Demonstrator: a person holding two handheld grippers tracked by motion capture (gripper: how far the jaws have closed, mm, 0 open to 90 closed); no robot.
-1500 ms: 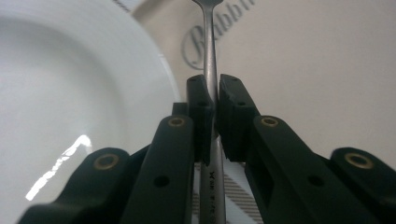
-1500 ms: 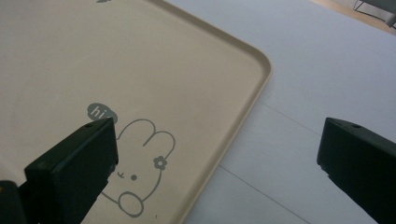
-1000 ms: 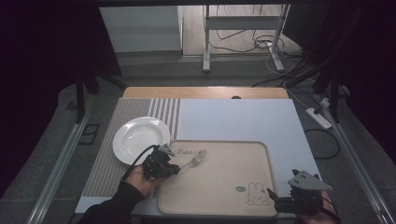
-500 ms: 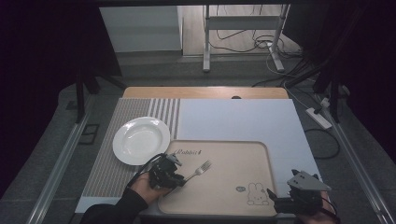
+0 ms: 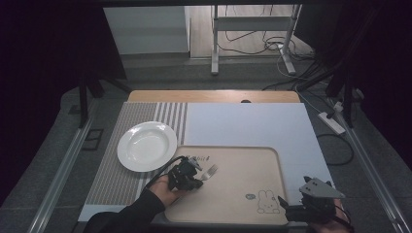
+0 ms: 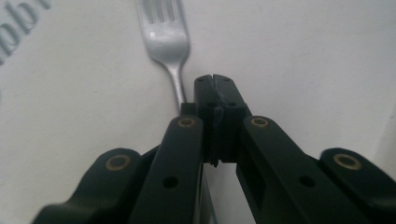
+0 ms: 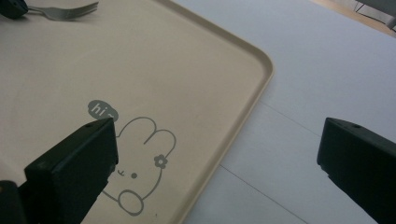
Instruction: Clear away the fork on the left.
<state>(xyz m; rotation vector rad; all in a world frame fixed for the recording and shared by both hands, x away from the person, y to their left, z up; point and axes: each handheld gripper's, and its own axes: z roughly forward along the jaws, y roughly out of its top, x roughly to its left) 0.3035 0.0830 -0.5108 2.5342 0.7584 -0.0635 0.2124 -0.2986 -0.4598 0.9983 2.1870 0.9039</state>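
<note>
Silver metal fork [image 5: 210, 172] lay on the left part of the beige rounded-corner tray with a rabbit drawing [image 5: 252, 160], tines pointing away and to the right, long axis running diagonally from near-left to far-right. Handle end held in the left claw [image 6: 215, 80], jaws pressed together on the fork's neck, tines [image 6: 161, 18] reaching out ahead of the jaws over the tray. Seen from above: left claw [image 5: 187, 174] over the tray's left edge, with the round white ceramic plate [image 5: 147, 145] just beyond on the grey striped mat [image 5: 111, 179]. Right claw [image 7: 219, 154] spread wide and empty, above the tray's near right corner and the pale blue desk cover [image 7: 327, 70]. Well apart from the fork [image 7: 63, 11].
</note>
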